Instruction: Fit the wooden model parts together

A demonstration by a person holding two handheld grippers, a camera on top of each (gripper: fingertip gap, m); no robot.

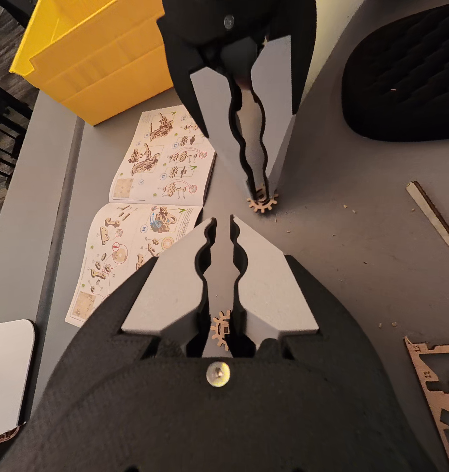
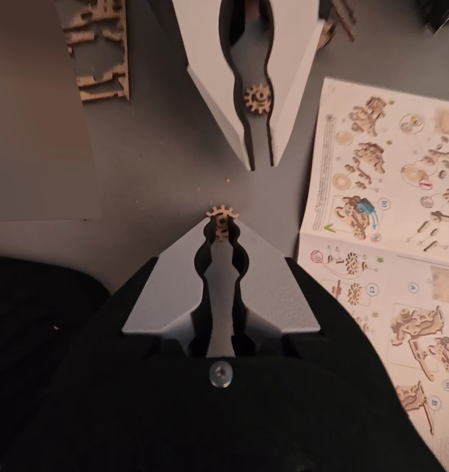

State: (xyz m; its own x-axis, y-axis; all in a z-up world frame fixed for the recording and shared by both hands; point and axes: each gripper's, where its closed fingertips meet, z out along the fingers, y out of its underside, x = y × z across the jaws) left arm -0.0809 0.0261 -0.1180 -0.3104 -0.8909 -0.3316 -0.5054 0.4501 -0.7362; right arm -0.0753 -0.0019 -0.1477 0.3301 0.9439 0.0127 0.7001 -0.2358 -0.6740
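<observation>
Two small wooden gears on the grey table (image 1: pixel 346 268); first gear (image 2: pixel 222 223) pinched at the tips of the right gripper (image 2: pixel 222 224), teeth sticking out past the fingertips, gear edge-down on the tabletop; same gear in the left wrist view (image 1: pixel 262 200) under the right gripper (image 1: pixel 260 190), which comes down steeply from the top of frame, fingers narrow and clamped on it.

Second gear (image 1: pixel 221 328) lies flat on the table between the fingers of the left gripper (image 1: pixel 223 220), far back near the finger roots; the fingers stand a narrow gap apart at the tips; cannot tell whether the right finger touches the gear, not gripped at the tips in any case; in the right wrist view that gear (image 2: pixel 258 98) shows in the wavy gap between the left gripper's (image 2: pixel 261 167) fingers, lying on the table.

The two grippers face each other tip to tip, near but apart.

Open instruction booklet (image 1: pixel 152 217) flat on the table just beside the left gripper; yellow bin (image 1: pixel 96 58) beyond it; punched-out wooden part sheet (image 1: pixel 437 398) at the table edge; thin wooden strip (image 1: pixel 432 217) near it; black padded object (image 1: pixel 407 74) past the table edge; scattered wood crumbs (image 1: pixel 346 205) on the surface; right wrist view slightly blurred.
</observation>
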